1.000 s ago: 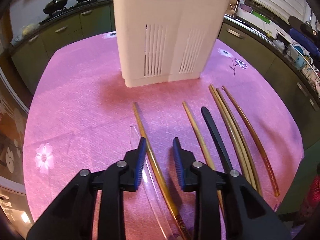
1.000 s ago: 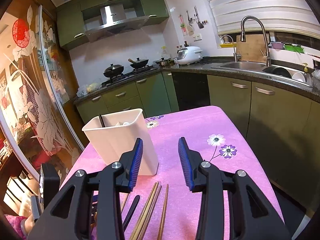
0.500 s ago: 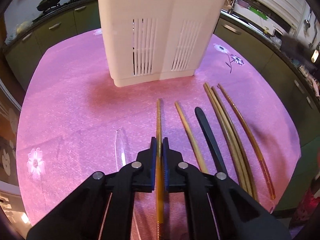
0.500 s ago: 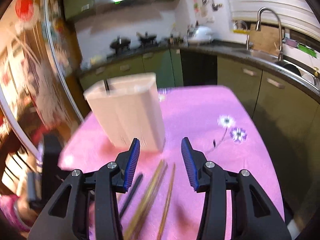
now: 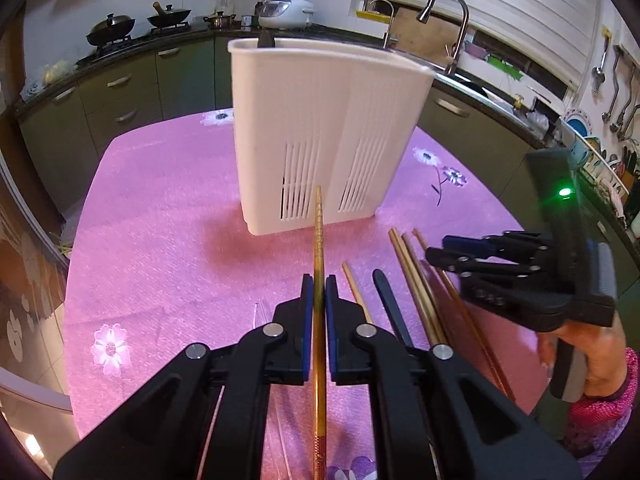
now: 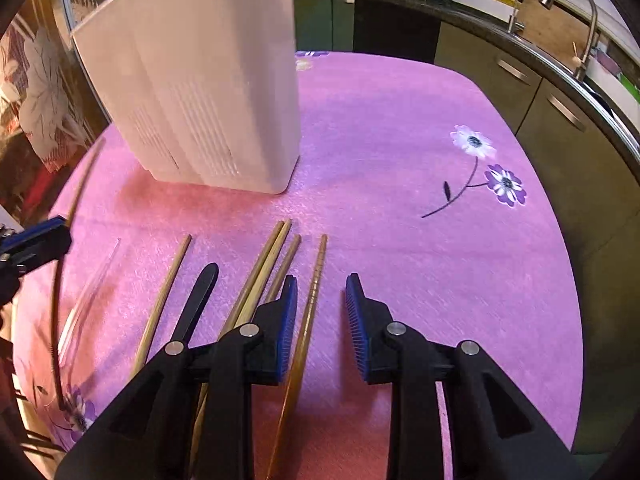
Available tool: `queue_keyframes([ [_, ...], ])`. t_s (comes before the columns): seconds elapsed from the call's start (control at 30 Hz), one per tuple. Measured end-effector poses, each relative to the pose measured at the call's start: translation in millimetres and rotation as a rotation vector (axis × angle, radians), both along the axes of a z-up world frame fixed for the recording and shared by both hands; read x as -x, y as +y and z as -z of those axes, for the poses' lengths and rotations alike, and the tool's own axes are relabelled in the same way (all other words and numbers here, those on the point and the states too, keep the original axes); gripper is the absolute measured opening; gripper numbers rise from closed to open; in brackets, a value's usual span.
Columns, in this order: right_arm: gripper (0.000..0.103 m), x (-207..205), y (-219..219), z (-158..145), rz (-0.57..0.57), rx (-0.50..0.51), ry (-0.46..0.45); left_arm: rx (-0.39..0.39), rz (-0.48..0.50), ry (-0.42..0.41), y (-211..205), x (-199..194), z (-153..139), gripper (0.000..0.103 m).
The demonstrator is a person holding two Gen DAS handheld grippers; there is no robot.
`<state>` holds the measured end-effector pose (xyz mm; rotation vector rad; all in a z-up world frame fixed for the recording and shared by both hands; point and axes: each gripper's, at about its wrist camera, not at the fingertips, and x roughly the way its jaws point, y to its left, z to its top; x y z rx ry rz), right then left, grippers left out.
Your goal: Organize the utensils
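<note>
One chopstick (image 5: 318, 240) clamped in left tool (image 5: 319, 292) — tip toward holder (image 5: 320, 128).

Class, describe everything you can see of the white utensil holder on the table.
The white utensil holder is a tall plastic tub with a curved, ribbed front and two groups of vertical drain slots near its base. It stands upright on the pink tablecloth, beyond the row of chopsticks. A dark handle tip pokes above its rim. No gripper touches it.

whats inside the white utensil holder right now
One dark utensil tip pokes above the rim of the white utensil holder at its far left. The solid walls hide everything lower, so I cannot tell what else is inside.
</note>
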<state>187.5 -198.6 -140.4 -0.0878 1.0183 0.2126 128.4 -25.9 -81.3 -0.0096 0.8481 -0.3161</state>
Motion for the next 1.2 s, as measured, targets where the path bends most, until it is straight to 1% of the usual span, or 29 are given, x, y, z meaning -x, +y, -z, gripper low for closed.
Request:
queue_keyframes([
  [0.13,0.025,-8,6,3,-0.007,0.023,0.033,0.029,-0.004,-0.016,5,4,-6,0.006],
  [0.23,0.014,-11,7,4,-0.024,0.001,0.052,0.042,0.002,-0.027,8,7,-10,0.006],
  [0.27,0.007,-11,8,5,-0.034,-0.009,0.056,0.044,0.004,-0.031,8,9,-11,0.006],
  [0.33,0.006,-13,7,5,-0.033,-0.024,0.064,0.047,0.010,-0.040,9,11,-14,0.006],
  [0.4,0.006,-14,0,1,-0.031,-0.080,0.064,0.048,0.015,-0.050,9,13,-17,0.006],
  [0.53,0.006,-7,-7,-22,-0.037,-0.122,0.005,0.055,0.022,-0.063,11,18,-24,0.006],
  [0.67,0.006,9,-13,-58,-0.055,-0.172,-0.083,0.061,0.030,-0.085,11,23,-34,0.006],
  [0.8,0.006,28,-15,-86,-0.068,-0.206,-0.148,0.067,0.038,-0.112,11,31,-45,0.006],
  [1.2,0.006,69,-17,-149,-0.120,-0.273,-0.274,0.068,0.061,-0.194,7,46,-76,0.006],
])
